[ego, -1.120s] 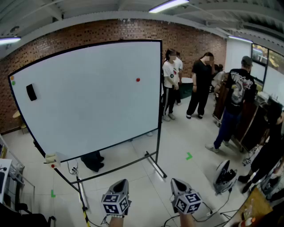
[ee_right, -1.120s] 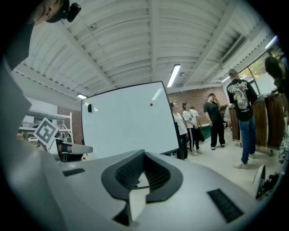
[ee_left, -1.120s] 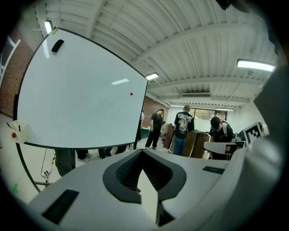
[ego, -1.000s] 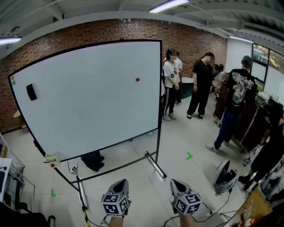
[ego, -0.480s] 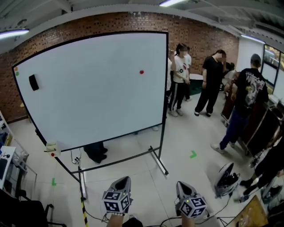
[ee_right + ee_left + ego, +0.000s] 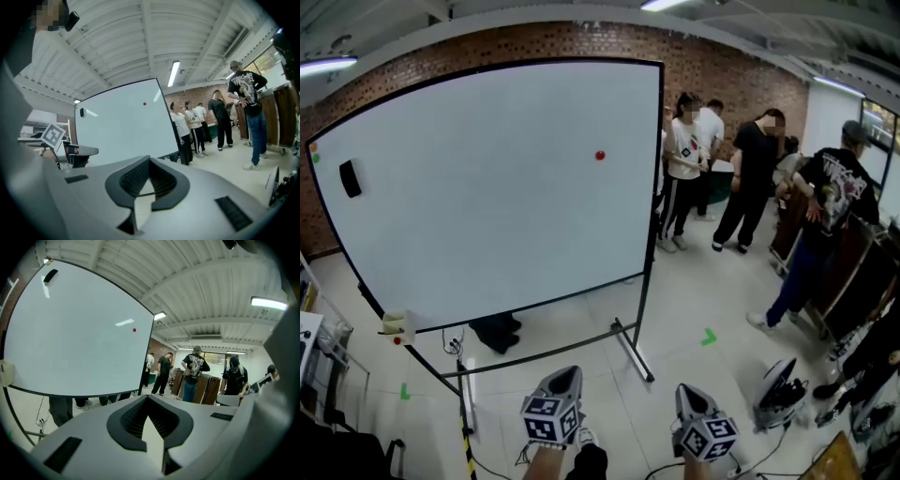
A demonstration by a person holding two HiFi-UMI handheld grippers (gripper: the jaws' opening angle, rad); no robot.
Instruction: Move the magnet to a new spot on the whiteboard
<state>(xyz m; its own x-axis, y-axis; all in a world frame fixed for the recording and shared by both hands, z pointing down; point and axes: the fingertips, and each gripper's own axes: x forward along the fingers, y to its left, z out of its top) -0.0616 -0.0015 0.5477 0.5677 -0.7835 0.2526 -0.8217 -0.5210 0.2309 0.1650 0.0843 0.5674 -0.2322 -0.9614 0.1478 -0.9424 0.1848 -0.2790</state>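
Observation:
A small red magnet (image 6: 600, 155) sticks to the upper right part of the big whiteboard (image 6: 487, 206) on its wheeled stand. Both grippers hang low at the bottom of the head view, well short of the board. My left gripper (image 6: 566, 378) is shut and holds nothing; my right gripper (image 6: 688, 394) is shut and empty too. In the left gripper view the magnet (image 6: 134, 330) shows far beyond the closed left gripper (image 6: 148, 398). The right gripper view has the magnet (image 6: 144, 103) high on the board (image 6: 122, 129), past the shut right gripper (image 6: 149, 161).
A black eraser (image 6: 350, 178) sits at the board's upper left, with a small holder (image 6: 394, 325) at its lower left corner. The stand's foot (image 6: 633, 352) juts forward. Several people (image 6: 750, 178) stand to the right. A fan (image 6: 780, 394) lies on the floor at the right.
The board now looks larger and closer, and sits a little further left in the head view. The magnet keeps its spot on the board. Both grippers stay low and shut.

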